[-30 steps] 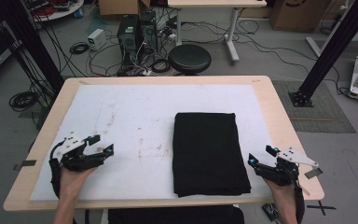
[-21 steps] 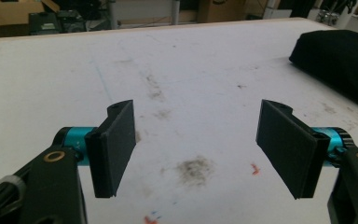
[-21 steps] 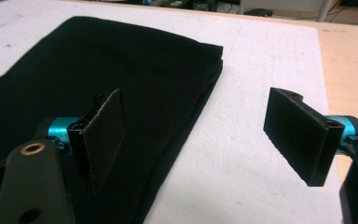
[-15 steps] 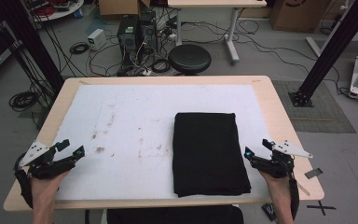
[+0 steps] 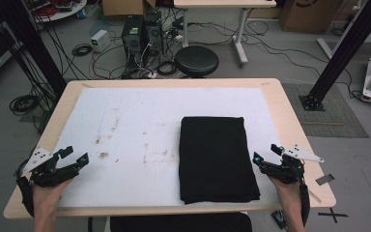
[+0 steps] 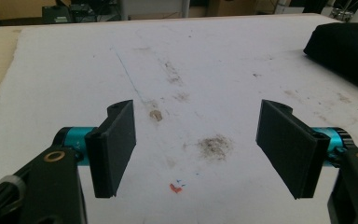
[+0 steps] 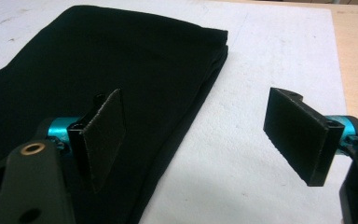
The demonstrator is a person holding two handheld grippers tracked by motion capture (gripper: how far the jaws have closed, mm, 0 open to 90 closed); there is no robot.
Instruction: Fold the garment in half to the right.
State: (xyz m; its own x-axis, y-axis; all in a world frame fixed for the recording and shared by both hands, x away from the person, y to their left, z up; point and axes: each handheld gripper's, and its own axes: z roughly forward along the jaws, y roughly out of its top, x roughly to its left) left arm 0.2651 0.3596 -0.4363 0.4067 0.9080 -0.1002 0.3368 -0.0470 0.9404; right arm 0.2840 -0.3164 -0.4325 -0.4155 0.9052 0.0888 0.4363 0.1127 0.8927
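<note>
A folded black cloth (image 5: pixel 216 158) lies flat on the white mat (image 5: pixel 140 125), right of centre; its near edge is close to the table front. It also shows at the far right of the left gripper view (image 6: pixel 349 46) and beneath the right gripper's left jaw (image 7: pixel 98 65). My left gripper (image 5: pixel 76 157) rests open at the mat's front left corner, nothing between its jaws (image 6: pixel 198 149). My right gripper (image 5: pixel 265 153) is open just right of the cloth's near right edge, jaws wide apart over cloth edge and mat (image 7: pixel 205 135).
The wooden table (image 5: pixel 290 116) carries the stained white mat. Beyond its far edge on the floor stand a round black stool (image 5: pixel 196 60), computer boxes (image 5: pixel 142 34) and tangled cables. A black frame post (image 5: pixel 352 43) rises at the right.
My left gripper moved left and toward the table's front left corner, then came slightly back right. The right gripper stayed nearly still beside the cloth.
</note>
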